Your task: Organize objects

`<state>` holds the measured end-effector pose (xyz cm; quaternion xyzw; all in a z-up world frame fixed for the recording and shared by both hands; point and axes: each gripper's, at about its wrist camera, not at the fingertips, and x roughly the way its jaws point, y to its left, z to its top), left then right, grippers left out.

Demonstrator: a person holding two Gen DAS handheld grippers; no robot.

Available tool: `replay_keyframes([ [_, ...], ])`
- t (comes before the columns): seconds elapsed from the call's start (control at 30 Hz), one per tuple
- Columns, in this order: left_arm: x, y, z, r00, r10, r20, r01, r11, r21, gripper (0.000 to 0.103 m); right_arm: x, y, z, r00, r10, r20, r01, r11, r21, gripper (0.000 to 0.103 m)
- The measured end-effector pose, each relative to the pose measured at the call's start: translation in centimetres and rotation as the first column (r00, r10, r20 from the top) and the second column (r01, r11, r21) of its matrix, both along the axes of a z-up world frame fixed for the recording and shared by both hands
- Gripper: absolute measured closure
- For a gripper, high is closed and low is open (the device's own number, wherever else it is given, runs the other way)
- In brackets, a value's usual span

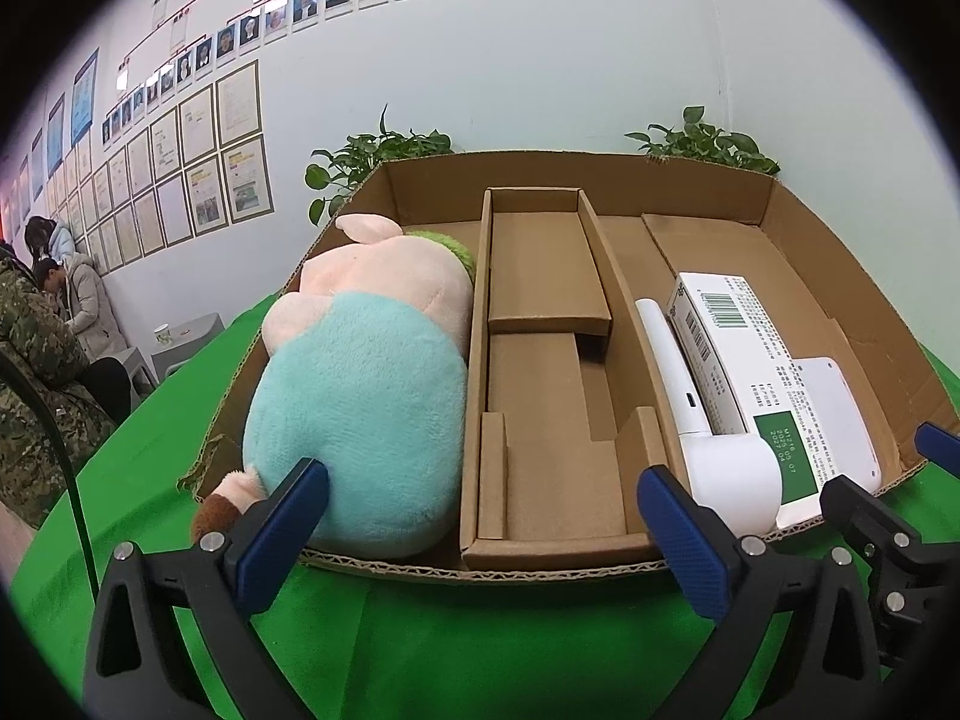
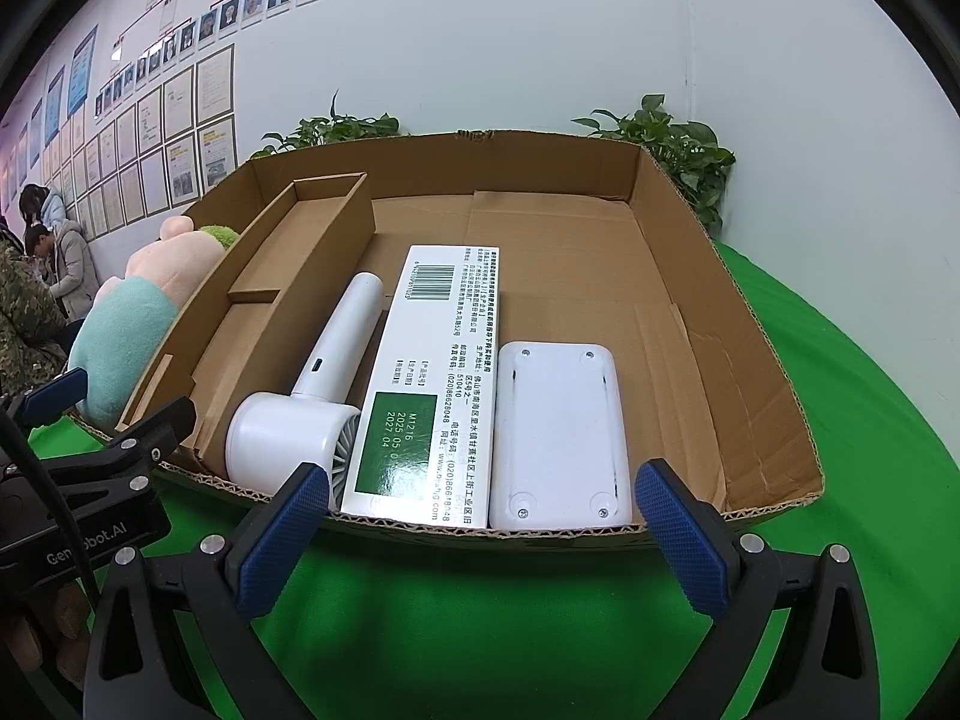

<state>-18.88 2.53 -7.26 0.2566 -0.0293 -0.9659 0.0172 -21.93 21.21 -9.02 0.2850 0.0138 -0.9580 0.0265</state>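
Both fingers pairs apart, empty — plush pig [image 1: 360, 384] just beyond left gripper [image 1: 480, 516]; right gripper [image 2: 480, 516] before box [image 2: 420, 384].

Plush toy [image 1: 360, 384] showing pink w/ teal body; cardboard tray [image 2: 672, 228] brown; cloth [image 2: 840, 420] green; long box [image 2: 438, 360] white w/ green patch

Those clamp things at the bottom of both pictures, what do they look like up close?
Each is a black plastic frame with triangular cut-outs and silver screw heads. The left gripper and right gripper each carry two blue pads with a fine cross-hatched texture. The left one bears white lettering and a black cable.
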Motion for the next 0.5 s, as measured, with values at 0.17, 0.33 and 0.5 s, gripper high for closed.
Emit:
replay_keyframes([
  [0.17,0.04,0.04,-0.01,1.000,0.000,0.000,0.000,1.000,0.001,0.001,0.01,-0.01,0.00,1.000,0.000,0.000,0.000,1.000,0.000,0.000],
  [0.33,0.07,0.02,0.06,1.000,0.002,0.002,-0.002,1.000,-0.002,0.001,0.03,-0.03,-0.03,1.000,0.000,0.000,0.000,1.000,0.000,0.000],
  [0.5,0.07,0.03,0.06,1.000,0.003,0.003,-0.003,1.000,-0.004,0.001,0.04,-0.02,0.01,1.000,0.000,0.000,0.000,1.000,0.000,0.000],
])
